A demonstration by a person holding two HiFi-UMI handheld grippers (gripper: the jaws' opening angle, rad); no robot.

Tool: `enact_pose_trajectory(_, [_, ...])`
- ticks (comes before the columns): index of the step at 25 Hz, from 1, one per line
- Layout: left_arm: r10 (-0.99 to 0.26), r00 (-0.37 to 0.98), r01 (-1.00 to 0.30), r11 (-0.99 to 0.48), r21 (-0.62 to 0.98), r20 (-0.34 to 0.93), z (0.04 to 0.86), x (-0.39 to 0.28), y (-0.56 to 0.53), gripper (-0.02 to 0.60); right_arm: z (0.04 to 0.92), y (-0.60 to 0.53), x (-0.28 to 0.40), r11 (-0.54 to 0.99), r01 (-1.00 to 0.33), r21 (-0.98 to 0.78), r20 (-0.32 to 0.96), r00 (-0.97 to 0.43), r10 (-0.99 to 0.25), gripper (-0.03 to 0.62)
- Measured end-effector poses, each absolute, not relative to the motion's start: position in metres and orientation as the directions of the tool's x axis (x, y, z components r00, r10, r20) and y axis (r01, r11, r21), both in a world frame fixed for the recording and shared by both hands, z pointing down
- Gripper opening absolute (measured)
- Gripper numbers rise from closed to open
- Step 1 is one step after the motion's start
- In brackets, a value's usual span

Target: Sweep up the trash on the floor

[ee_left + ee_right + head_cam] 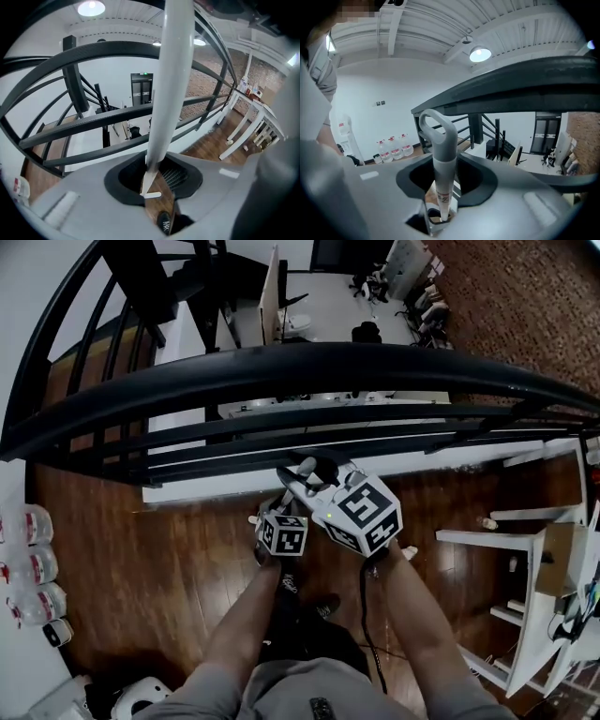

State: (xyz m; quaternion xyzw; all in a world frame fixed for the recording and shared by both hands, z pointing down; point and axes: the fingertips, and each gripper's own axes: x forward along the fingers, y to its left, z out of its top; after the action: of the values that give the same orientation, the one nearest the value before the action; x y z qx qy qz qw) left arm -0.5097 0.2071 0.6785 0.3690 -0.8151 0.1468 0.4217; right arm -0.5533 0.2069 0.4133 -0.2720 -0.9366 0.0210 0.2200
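A long white pole (171,70) ran through the left gripper (151,180), whose jaws were clamped on it. Its thin lower end reached the wooden floor (211,147) at a small white crosspiece. The right gripper (443,208) sat slack around a grey loop-topped handle (439,136), with a dark gap beside its white shaft. Both tools stood just before the black railing (309,367). Clear water bottles (392,149) with red labels lined the wall. The shaft's dark printed label (444,196) was too small to read
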Motion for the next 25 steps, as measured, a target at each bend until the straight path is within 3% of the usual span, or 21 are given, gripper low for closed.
enact_pose_trajectory(5, [-0.452,-0.392,-0.684,0.726,0.075,0.802,0.682,-0.538,0.197,0.095,0.416,0.179,-0.563,0.897,0.407,-0.171,0.385,-0.811,0.441,0.192])
enact_pose_trajectory(18, [-0.37,-0.45,-0.615,0.788,0.018,0.813,0.701,-0.6,0.173,0.097,0.429,0.106,-0.503,0.956,0.182,-0.23,0.416,-0.87,0.265,0.173])
enact_pose_trajectory(25, [-0.377,-0.475,-0.647,0.762,-0.025,0.795,0.698,-0.608,0.154,0.118,0.428,0.077,-0.471,0.966,0.094,-0.241,0.429,-0.883,0.193,0.158])
